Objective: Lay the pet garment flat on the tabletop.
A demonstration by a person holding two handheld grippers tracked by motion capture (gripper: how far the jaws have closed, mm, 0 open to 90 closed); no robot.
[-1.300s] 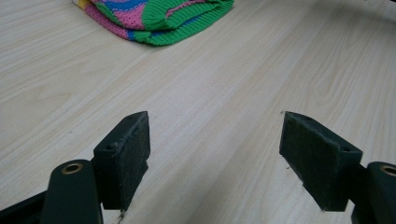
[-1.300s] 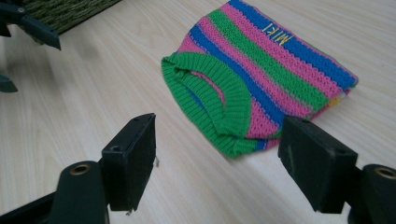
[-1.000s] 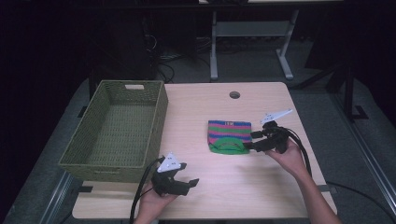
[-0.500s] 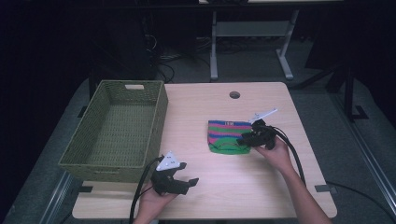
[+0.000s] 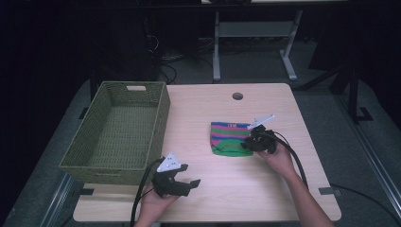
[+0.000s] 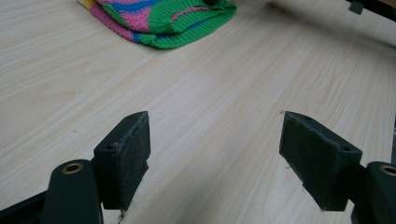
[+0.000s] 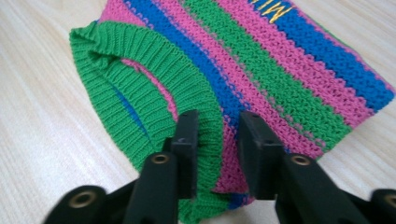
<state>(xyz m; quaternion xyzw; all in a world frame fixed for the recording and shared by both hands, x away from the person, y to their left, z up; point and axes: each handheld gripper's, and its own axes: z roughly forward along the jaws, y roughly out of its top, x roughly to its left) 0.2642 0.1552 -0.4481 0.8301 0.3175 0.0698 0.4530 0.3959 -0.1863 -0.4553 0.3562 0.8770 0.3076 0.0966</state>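
On table, right hand-held gripper (image 7: 217,154) closing on knit garment (image 7: 261,70)

From my seat the sole lettering I can find sits on the striped knitted garment (image 7: 280,60); yellow stitched letters run along a blue stripe near its upper edge in the right gripper view; I make out what looks like "MI", upside down, and the rest is cut off by the frame; in the high view the same spot on the garment (image 5: 231,126) shows tiny reddish marks, too small for me to read.
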